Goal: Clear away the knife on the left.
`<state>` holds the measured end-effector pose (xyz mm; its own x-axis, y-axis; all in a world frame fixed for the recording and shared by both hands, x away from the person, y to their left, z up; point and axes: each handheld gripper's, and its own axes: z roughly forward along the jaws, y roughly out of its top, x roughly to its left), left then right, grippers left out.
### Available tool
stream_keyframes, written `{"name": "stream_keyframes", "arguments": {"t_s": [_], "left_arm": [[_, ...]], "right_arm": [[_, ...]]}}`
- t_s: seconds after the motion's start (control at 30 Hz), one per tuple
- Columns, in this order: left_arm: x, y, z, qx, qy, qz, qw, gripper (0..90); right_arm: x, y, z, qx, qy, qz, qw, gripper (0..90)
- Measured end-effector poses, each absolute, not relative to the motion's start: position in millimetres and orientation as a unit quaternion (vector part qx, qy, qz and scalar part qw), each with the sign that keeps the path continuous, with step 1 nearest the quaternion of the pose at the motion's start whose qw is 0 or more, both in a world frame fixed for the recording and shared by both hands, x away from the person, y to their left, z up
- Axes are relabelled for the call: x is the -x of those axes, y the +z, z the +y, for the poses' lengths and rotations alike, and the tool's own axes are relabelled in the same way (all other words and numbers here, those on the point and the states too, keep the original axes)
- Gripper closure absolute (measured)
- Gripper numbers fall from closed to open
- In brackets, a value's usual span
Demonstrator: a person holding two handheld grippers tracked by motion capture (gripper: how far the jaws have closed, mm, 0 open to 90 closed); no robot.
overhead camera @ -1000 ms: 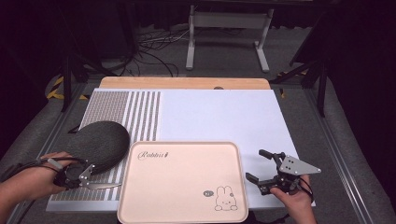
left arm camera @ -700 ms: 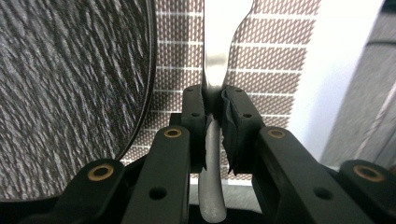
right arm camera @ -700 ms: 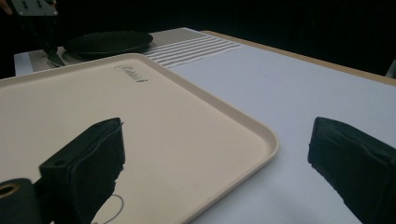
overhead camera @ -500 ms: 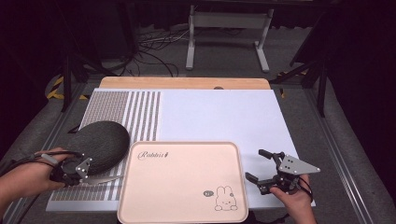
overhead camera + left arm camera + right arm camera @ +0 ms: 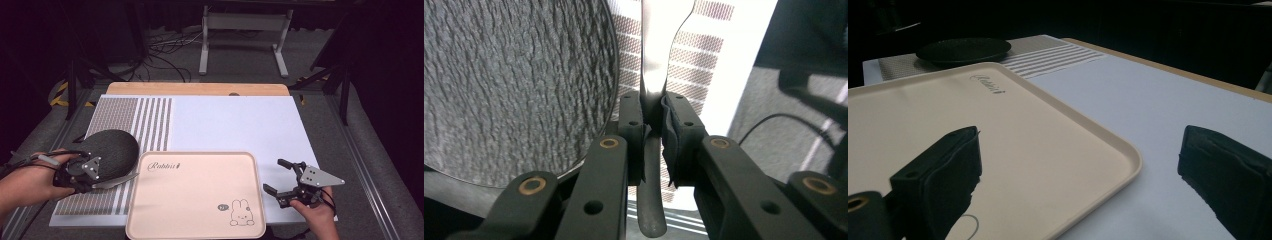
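At the left of the table my left gripper (image 5: 94, 183) is shut on a silver table knife (image 5: 119, 180) and holds it just above the striped mat, blade pointing right toward the tray. In the left gripper view the pads (image 5: 672, 130) pinch the knife (image 5: 658, 55) at its neck, and its dark handle end hangs below them. A dark round plate (image 5: 110, 151) (image 5: 514, 85) lies right beside it. A beige tray (image 5: 200, 195) with a rabbit drawing lies at the front centre. Right of the tray my right gripper (image 5: 273, 175) stands open and holds nothing; in its own view the tray's corner (image 5: 998, 140) lies between its fingers (image 5: 945, 175).
A brown-and-white striped mat (image 5: 150, 120) covers the left part of the white table top (image 5: 235, 125). A wooden strip (image 5: 200, 89) runs along the far edge. Beyond it are a metal stand (image 5: 242, 30) and cables on the floor.
My left hand has risen with the knife, and the blade now hangs higher beside the dark plate. The right hand and gripper have stayed where they were.
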<state>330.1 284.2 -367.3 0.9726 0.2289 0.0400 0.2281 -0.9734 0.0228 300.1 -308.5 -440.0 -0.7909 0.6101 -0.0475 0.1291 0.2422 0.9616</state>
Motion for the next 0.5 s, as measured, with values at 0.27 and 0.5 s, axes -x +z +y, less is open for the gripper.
{"name": "stream_keyframes", "arguments": {"t_s": [0.27, 0.5], "left_arm": [[-330, -354, 270, -0.986, 0.009, 0.166, 0.026, 80.0], [-330, -353, 257, -0.973, -0.035, 0.222, 0.047, 79.9]], "right_arm": [[-301, -439, -309, -0.241, 0.568, 0.758, 0.213, 4.6], [-303, -439, -307, -0.238, 0.567, 0.760, 0.209, 4.5]]}}
